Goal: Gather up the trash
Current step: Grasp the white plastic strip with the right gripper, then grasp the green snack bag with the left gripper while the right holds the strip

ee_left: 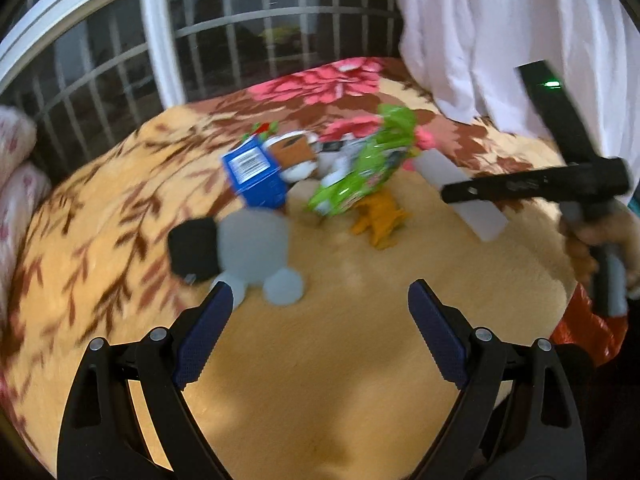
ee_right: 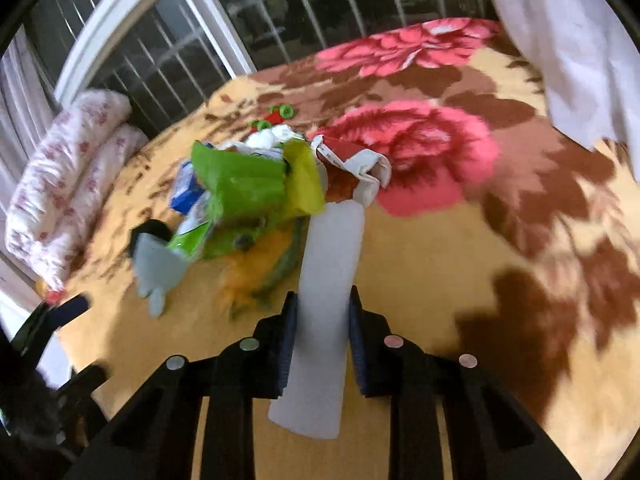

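No brand name or other writing can be read on the litter, which is blurred in both views; only a white barcode label is seen on one blue cardboard carton (ee_left: 256, 176) lying just left of centre in the left wrist view. Beside it, towards the centre, one crumpled green plastic wrapper (ee_left: 360, 172) is piled against one brown-and-white paper cup (ee_left: 294, 152). Below the wrapper one orange toy figure (ee_left: 378, 220) is seen, and at the left of the heap one grey felt cut-out (ee_left: 256, 248) overlaps one black flat object (ee_left: 192, 250). All of this is spread on a bed covered by a yellow fleece blanket with pink flowers and brown leaves (ee_left: 320, 360).

The left gripper (ee_left: 320, 304) is held over bare blanket at the bottom of its frame, its two blue-padded fingers (ee_left: 204, 340) spread wide with nothing between them.

In the right wrist view the right gripper (ee_right: 322, 320) is clamped on one long flat white strip (ee_right: 328, 300), which runs up the centre of the frame towards the heap; its far end reaches a torn red-and-white paper piece (ee_right: 352, 164). Two rolled floral pillows (ee_right: 68, 184) are stacked at the left edge, a barred window (ee_right: 168, 48) fills the upper left, and a white curtain (ee_right: 568, 40) hangs at the upper right.
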Tool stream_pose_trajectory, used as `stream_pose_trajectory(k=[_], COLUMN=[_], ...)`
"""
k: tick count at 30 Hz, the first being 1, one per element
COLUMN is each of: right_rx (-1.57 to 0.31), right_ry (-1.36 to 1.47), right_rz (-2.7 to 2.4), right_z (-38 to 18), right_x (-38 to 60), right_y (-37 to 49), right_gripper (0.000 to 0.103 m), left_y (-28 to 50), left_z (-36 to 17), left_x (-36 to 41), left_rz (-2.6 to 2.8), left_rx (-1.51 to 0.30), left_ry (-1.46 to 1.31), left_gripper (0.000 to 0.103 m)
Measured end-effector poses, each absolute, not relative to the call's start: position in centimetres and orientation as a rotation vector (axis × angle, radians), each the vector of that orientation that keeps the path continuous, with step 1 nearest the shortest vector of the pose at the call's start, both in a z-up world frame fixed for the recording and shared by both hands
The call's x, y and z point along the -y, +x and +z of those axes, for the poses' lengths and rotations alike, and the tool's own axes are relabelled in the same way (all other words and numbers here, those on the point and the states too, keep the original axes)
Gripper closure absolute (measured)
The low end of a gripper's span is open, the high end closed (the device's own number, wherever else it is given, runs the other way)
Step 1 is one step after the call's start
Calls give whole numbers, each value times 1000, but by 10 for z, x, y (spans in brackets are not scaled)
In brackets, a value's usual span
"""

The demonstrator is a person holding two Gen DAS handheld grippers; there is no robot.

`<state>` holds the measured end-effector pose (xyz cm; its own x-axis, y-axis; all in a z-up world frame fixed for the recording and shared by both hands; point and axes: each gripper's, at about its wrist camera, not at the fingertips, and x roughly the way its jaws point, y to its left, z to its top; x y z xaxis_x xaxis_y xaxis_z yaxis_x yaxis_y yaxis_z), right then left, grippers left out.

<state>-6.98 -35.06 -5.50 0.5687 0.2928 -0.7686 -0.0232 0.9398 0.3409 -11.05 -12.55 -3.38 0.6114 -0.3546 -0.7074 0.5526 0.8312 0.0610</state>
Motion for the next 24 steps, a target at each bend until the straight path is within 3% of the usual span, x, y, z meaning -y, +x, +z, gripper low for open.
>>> stream_pose_trajectory(k=[13, 24], right_rx=[-725, -683], right_ry=[338, 406], right_rz=[92, 79], right_z=[-30, -48], right_x=[366, 375], right_y=[-178, -205], right_gripper=[79, 79], left_y=[-65, -12], left_z=[-28, -58], left_x=[206, 260], left_rz=[-603, -575], left_rx=[-746, -775], left_ry=[372, 568], left_gripper=[16, 16])
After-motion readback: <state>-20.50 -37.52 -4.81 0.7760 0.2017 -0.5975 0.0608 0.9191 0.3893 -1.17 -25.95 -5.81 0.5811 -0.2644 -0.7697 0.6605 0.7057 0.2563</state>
